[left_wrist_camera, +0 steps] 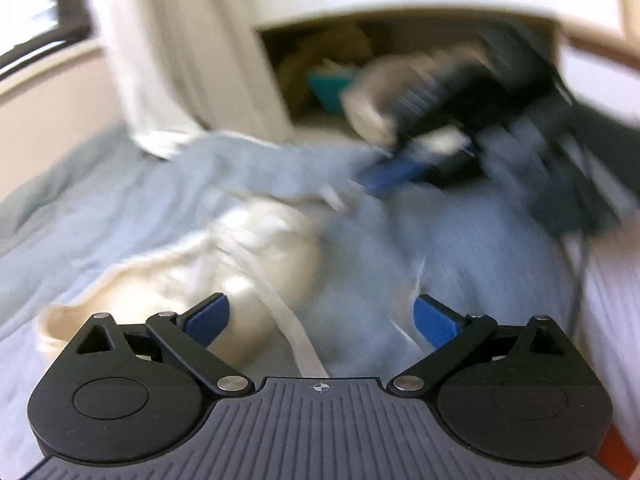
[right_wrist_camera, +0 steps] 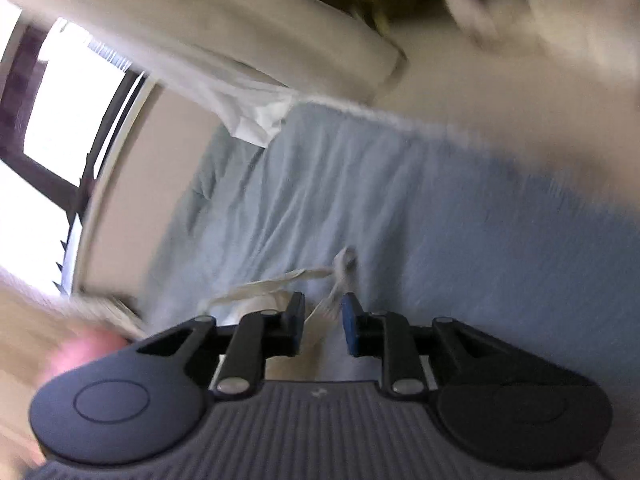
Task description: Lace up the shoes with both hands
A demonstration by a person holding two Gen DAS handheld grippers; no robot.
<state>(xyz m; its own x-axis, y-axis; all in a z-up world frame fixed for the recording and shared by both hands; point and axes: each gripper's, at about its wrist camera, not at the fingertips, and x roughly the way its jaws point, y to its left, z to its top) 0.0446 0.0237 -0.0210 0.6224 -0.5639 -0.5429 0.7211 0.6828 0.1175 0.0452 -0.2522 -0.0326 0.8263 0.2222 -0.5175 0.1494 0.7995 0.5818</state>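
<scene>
The cream canvas shoe (left_wrist_camera: pixel 256 248) lies on the pale blue bedspread (left_wrist_camera: pixel 100 208). The left gripper (left_wrist_camera: pixel 320 320) hangs over it, jaws spread wide and empty. The right gripper (right_wrist_camera: pixel 322 320) has its jaws narrowly apart around the flat white lace (right_wrist_camera: pixel 320 308); whether they pinch it, I cannot tell. The step seems to be pulling the lace; next, the left gripper should probably take the other strand.

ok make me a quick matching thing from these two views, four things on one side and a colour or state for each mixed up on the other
Things:
1. left gripper
2. right gripper
3. shoe
4. bed cover

Colour or state:
a. pale blue, wrinkled
b. jaws wide apart, nothing between them
c. cream white, lying on the cover
d. jaws close together with a lace running between them; whether it is gripped cannot be told

Pairs: 1-b, 2-d, 3-c, 4-a
</scene>
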